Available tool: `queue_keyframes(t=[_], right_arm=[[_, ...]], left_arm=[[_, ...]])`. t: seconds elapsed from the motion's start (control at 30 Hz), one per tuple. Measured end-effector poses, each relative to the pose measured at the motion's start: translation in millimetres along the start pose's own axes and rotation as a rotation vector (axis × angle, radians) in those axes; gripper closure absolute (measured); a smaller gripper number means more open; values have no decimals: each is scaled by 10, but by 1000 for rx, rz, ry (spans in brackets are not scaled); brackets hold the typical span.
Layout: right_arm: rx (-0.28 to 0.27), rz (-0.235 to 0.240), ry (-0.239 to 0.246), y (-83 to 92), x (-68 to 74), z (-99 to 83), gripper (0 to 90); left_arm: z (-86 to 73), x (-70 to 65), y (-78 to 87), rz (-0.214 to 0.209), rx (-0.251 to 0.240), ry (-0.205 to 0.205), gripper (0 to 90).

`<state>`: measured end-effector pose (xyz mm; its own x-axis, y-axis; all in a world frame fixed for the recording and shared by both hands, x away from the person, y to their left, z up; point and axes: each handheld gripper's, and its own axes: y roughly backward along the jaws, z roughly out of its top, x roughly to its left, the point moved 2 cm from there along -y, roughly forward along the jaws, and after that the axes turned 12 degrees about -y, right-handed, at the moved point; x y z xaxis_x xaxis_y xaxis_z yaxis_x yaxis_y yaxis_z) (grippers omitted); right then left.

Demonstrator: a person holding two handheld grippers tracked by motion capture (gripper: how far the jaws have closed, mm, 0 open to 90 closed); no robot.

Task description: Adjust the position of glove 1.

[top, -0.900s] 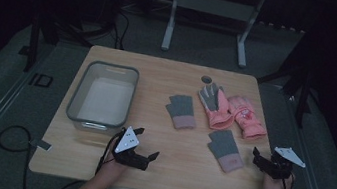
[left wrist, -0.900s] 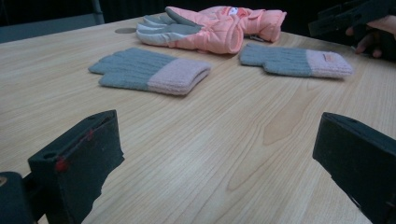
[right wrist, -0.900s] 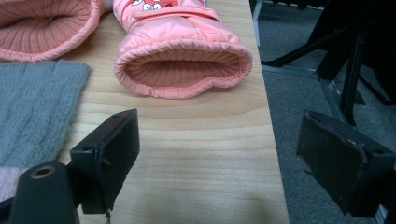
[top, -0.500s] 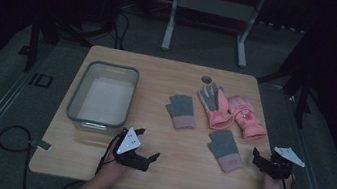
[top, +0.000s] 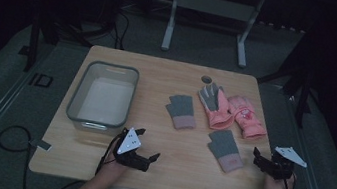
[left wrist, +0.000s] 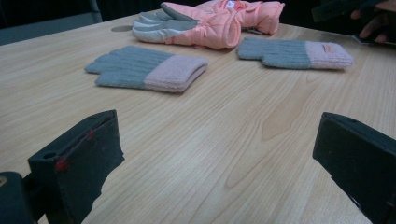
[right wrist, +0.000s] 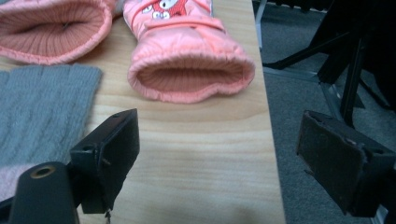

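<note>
Two grey knit gloves with pink cuffs lie on the wooden table (top: 158,80): one (top: 181,111) near the middle, the other (top: 225,150) toward the front right. Behind them, two pink padded gloves (top: 215,106) (top: 246,117) lie side by side. My left gripper (top: 148,144) rests open near the front edge and faces the gloves, with bare wood between its jaws (left wrist: 219,163). My right gripper (top: 257,159) is open at the table's right edge, just right of the nearer grey glove (right wrist: 42,112). The open cuff of a pink glove (right wrist: 191,70) faces it.
A clear plastic bin (top: 74,103) stands on the left half of the table, just beyond my left gripper. A round hole (top: 206,79) sits near the far edge. The floor drops away right of the table, and a metal stand (top: 210,4) is behind.
</note>
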<state>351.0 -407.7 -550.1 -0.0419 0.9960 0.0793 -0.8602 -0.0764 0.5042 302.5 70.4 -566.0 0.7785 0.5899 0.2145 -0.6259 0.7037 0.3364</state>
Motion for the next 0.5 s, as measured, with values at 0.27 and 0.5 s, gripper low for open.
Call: queue_keyframes(t=[0.27, 0.5], right_arm=[[-2, 16, 0, 98, 52, 201, 133], [-18, 49, -13, 196, 107, 405, 135]], left_arm=[[-1, -4, 3, 0, -2, 4, 9], [0, -6, 3, 0, -1, 2, 9]])
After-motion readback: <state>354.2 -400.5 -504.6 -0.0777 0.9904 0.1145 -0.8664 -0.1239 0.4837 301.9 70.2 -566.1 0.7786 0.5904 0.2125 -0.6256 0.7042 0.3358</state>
